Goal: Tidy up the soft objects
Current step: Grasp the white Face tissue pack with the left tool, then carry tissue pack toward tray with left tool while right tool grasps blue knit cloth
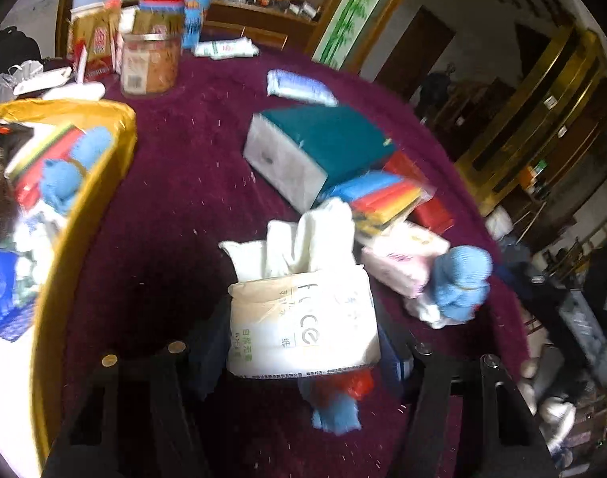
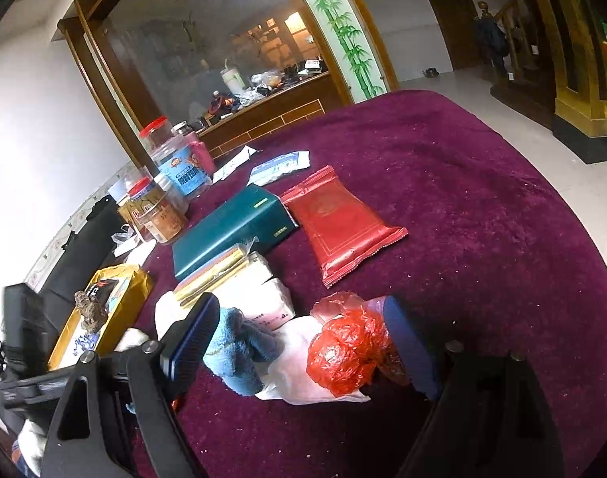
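A white and beige tissue pack (image 1: 299, 330), with white tissue sticking out of its top, sits between the fingers of my left gripper (image 1: 303, 342), whose pads press on both its sides above the purple tablecloth (image 1: 175, 183). A red plastic bag (image 1: 357, 384) and a blue cloth (image 1: 337, 414) show below it. My right gripper (image 2: 299, 310) stands open low over the table. A blue cloth (image 2: 239, 350), a white cloth (image 2: 303, 362) and a crumpled red plastic bag (image 2: 351, 352) lie between its fingers. The bag touches the right finger (image 2: 409, 346).
A yellow tray (image 1: 84, 215) at the left holds sponges, blue cloths and packs. On the cloth lie a teal tissue pack (image 1: 319, 147), a coloured sponge pack (image 1: 387, 195), a pink tissue pack (image 1: 403, 263) and a red pouch (image 2: 343, 231). Jars (image 1: 152, 63) stand at the back.
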A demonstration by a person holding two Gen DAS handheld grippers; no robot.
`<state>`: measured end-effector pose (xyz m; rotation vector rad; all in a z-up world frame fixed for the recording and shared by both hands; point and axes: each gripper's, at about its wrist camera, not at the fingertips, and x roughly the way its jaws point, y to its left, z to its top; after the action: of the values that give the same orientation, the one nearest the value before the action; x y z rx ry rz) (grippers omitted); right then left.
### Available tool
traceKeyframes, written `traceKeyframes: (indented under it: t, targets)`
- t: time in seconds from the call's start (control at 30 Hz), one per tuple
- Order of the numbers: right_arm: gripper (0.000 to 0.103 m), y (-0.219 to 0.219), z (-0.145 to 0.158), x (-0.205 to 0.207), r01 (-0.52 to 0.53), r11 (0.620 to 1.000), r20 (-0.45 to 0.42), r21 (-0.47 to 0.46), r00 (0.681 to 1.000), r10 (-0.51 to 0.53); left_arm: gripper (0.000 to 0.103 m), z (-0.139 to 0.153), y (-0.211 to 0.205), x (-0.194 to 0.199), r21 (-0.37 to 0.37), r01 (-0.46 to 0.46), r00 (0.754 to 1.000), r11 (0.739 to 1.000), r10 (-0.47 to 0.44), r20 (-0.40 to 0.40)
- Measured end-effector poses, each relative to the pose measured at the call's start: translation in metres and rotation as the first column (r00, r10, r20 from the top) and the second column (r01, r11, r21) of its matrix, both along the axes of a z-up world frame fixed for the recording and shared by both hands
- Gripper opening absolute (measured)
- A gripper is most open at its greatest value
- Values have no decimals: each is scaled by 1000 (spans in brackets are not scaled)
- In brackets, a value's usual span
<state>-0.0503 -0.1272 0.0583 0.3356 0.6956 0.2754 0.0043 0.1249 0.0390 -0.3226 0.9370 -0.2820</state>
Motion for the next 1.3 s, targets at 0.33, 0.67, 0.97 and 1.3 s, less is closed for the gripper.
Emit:
traceKeyframes:
  t: [0.33, 0.67, 0.97, 1.3]
  targets:
    - [83, 12, -6, 0, -37, 998, -13, -45, 999, 37, 67, 40, 41, -70, -152, -14, 994, 988, 31, 108]
    - [83, 38, 1, -12, -48, 982, 52, -184, 997, 59, 68, 37, 110, -128, -89, -164, 974, 982, 175, 144]
    - [83, 34, 1, -12, -15, 982, 49, -189, 998, 24, 68, 23, 182, -153, -75, -346, 929, 935, 353, 110]
    - [83, 43, 1, -15, -33, 974, 60, -225, 997, 48, 68, 8, 171, -131, 11, -327, 943, 945, 326, 75]
